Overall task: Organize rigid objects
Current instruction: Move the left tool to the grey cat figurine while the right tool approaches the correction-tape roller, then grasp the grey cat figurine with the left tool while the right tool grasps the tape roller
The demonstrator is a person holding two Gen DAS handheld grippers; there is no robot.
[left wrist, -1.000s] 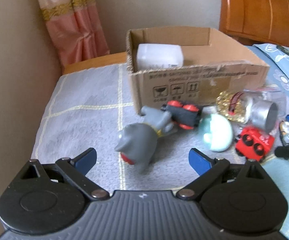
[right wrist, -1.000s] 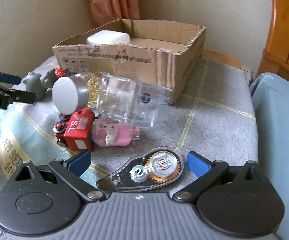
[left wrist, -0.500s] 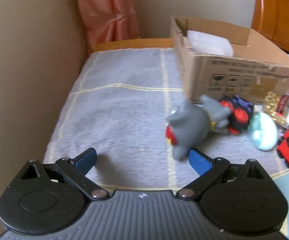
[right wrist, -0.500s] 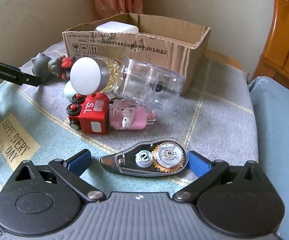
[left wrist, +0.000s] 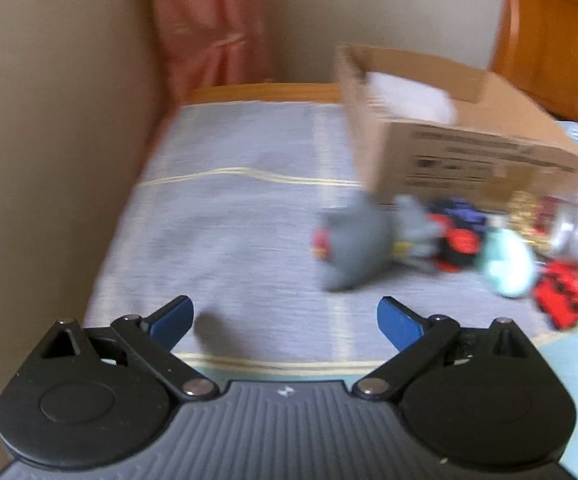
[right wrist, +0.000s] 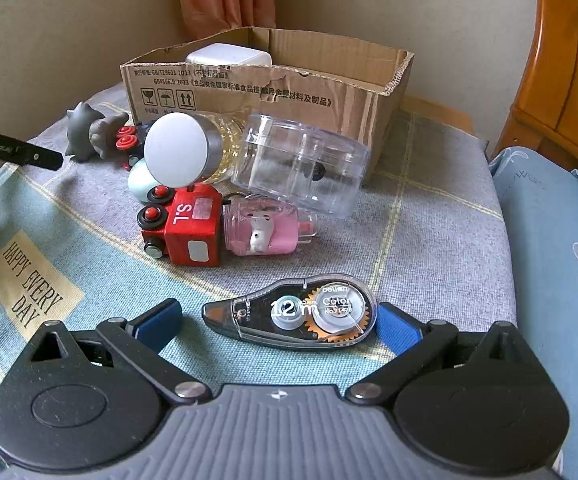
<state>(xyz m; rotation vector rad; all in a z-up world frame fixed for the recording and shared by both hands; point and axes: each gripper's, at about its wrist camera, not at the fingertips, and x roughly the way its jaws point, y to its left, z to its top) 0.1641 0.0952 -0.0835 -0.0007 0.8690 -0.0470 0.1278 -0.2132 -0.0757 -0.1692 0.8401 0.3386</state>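
Observation:
A cardboard box (right wrist: 273, 88) with a white block (right wrist: 228, 56) inside stands at the back of the table; it also shows in the left wrist view (left wrist: 469, 148). In front of it lie a grey toy figure (left wrist: 353, 244), a red toy train (right wrist: 187, 230), a pink bottle (right wrist: 265, 230), a clear plastic case (right wrist: 301, 164), a jar with a white lid (right wrist: 181, 150) and a pale egg shape (left wrist: 507, 262). My right gripper (right wrist: 279, 320) is open, its fingers either side of a correction tape dispenser (right wrist: 297, 316). My left gripper (left wrist: 285, 316) is open and empty, left of the grey figure.
A grey and blue cloth (right wrist: 429, 240) covers the table. A wall (left wrist: 49, 140) runs along the left side, with a pink curtain (left wrist: 213, 40) in the corner. Wooden furniture (right wrist: 569, 60) stands at the right. A blue floral cushion (right wrist: 561, 248) lies at the right edge.
My left gripper has swung left and back, so the grey figure and box now sit to its right. My right gripper has shifted so the tape dispenser lies squarely between its fingers.

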